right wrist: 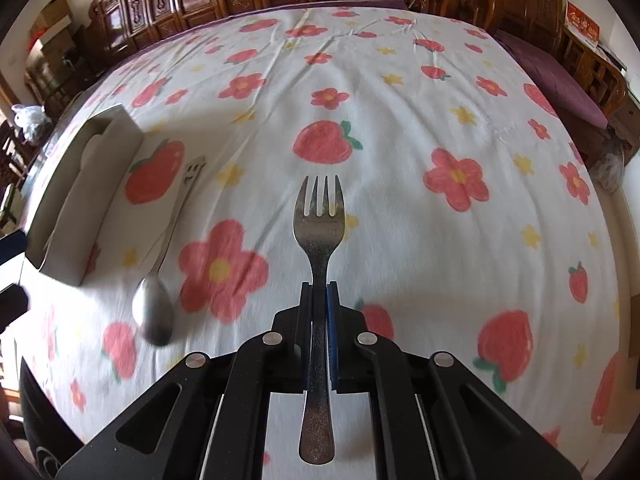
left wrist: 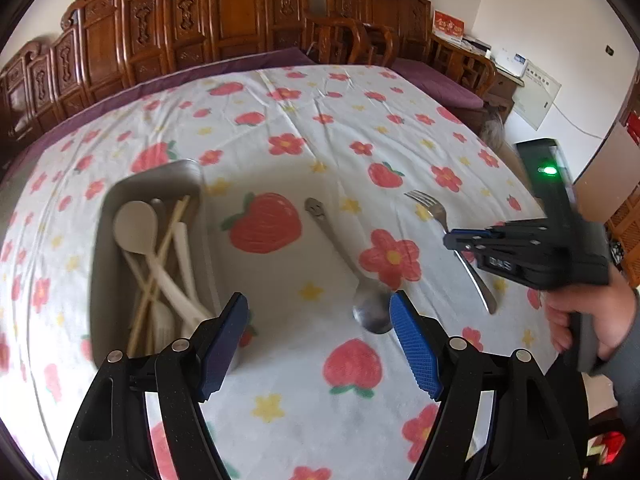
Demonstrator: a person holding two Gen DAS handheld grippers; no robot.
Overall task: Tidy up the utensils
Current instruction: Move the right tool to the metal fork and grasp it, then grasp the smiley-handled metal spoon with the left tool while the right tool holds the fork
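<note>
The fork (right wrist: 319, 240) is the piece in hand at this moment: a small, all-metal one with four short tines, a broad neck and a handle that flares to a rounded end. It looks stiff and light, and its polished sides are likely slippery, so a narrow pinch could let it pivot or slide. The right gripper (right wrist: 319, 286) has its jaws closed on the handle a little below the neck, tines pointing away, the handle's end running back between the fingers. That seems a fair hold; I judge a grip nearer the middle of the handle would balance it better than one close to the tines.

In the left wrist view the fork hangs over the flowered cloth on the worktop (left wrist: 360, 120), tines up and away, the handle curving down below the right gripper. A hand (left wrist: 588, 320) holds that tool's grip.

The metal spoon (left wrist: 370, 312) lies flat on the cloth, its bowl just beside the left gripper (left wrist: 318, 344), whose jaws stand wide apart and hold nothing. It has a little smiling face cut into the handle end. To the left sits the grey tray (left wrist: 120, 192), already holding pale spoons and chopsticks (left wrist: 160, 256).
</note>
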